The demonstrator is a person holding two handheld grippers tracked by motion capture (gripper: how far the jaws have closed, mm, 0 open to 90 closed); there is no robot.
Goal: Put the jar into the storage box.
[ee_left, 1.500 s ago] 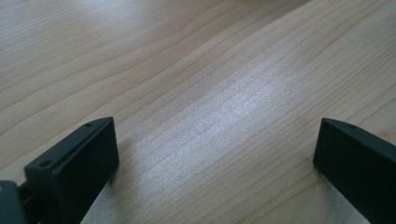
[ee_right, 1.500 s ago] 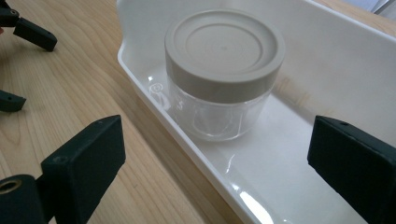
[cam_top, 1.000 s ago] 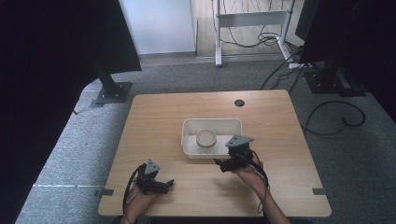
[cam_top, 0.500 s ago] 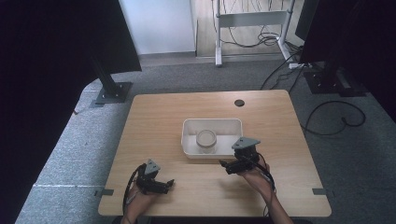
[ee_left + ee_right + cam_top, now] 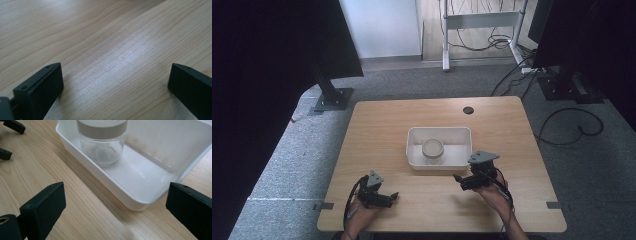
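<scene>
Over the last second I have drawn my right gripper [image 5: 458, 178] back from the near edge of the white tray [image 5: 413, 150] and a little toward the right, so it now sits clear of the rim instead of crowding it; I read that as lining up for a fresh approach to the glass jar [image 5: 432, 150] rather than any grasp under way. The jar stands upright in the tray with its beige lid [image 5: 102, 127] on, toward the tray's left half and close to the near wall, and nothing is touching it. In the right gripper view the fingers [image 5: 43, 207] are spread wide and hold nothing, with the tray's near corner between them and the jar beyond, up and to the left. My right hand [image 5: 492, 192] lies low on the counter [image 5: 377, 125] near its front edge, the gripper pointing left and slightly away from me toward the tray. My left gripper [image 5: 393, 197] has not shifted: it rests at the near left of the counter, well apart from the tray, pointing right, and the left gripper view shows its fingers [image 5: 41, 91] wide apart over bare wood, empty. To take the jar I judge the right gripper must rise over the tray wall first
</scene>
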